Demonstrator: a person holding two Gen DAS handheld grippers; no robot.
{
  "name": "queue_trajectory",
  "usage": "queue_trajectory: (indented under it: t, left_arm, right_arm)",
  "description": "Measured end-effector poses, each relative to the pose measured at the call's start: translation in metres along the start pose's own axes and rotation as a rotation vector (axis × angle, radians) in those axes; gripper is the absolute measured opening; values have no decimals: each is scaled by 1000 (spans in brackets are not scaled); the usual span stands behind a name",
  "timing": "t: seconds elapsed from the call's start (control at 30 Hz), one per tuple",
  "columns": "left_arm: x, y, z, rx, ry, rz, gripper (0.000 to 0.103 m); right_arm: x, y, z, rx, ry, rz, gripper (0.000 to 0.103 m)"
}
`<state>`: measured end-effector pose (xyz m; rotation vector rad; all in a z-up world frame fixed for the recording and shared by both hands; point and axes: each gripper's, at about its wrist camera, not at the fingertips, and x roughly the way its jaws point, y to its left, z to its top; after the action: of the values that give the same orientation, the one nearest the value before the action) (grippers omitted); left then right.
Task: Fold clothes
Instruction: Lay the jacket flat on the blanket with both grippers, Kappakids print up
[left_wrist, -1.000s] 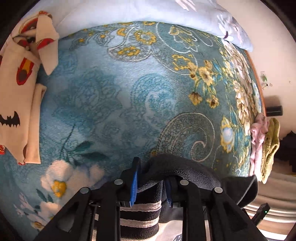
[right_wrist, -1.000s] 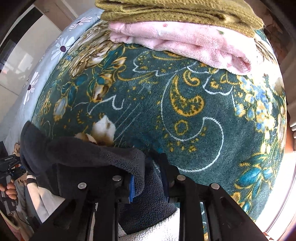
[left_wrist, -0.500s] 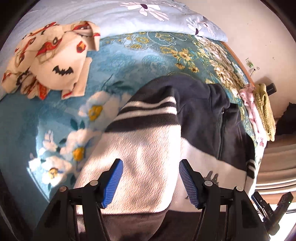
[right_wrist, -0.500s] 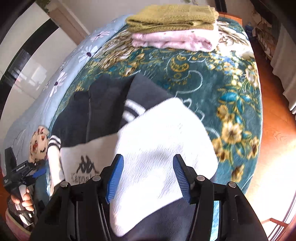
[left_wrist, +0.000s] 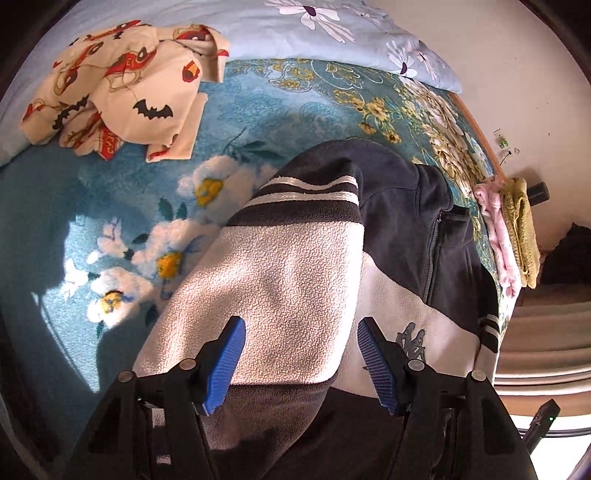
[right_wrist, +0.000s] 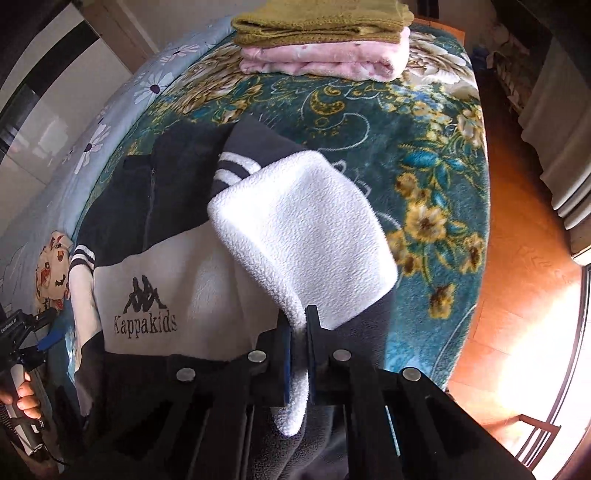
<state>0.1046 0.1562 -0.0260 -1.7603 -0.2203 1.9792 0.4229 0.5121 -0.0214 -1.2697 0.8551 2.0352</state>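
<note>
Fleecy sleeve (right_wrist: 306, 236) stayed pinched in our right fingers (right_wrist: 298, 363); left fingers (left_wrist: 301, 365) were spread. We should lay it flat.

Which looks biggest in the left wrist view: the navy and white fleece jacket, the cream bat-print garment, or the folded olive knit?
1. Navy and white fleece jacket, though it lies nearest the camera.
2. Cream bat-print garment.
3. Folded olive knit, farthest away, so its true size is unsure.

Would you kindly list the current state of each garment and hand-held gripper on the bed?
Left hand-held gripper: open, over the left sleeve.
Right hand-held gripper: shut on the jacket's right sleeve.
Jacket: lying flat, sleeves folded inward.
Pyjamas: crumpled.
Pink blanket: folded.
Green towel: folded, on top.
</note>
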Motion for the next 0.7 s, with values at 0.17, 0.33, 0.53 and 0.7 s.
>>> queue_trajectory:
  t: [0.17, 0.33, 0.53, 0.7]
  left_arm:
    - [-5, 2, 1, -7, -11, 7, 67]
    - [-9, 16, 3, -41, -24, 38, 67]
    - [-15, 32, 4, -44, -44, 123, 67]
    - [-1, 45, -2, -15, 11, 163, 67]
  right_arm:
    - [-31, -38, 53, 41, -123, -126, 6]
    - [-40, -57, 96, 89, -156, -153, 6]
    - [-21, -22, 90, -90, -142, -224, 39]
    - [-49, 5, 76, -138, -264, -261, 56]
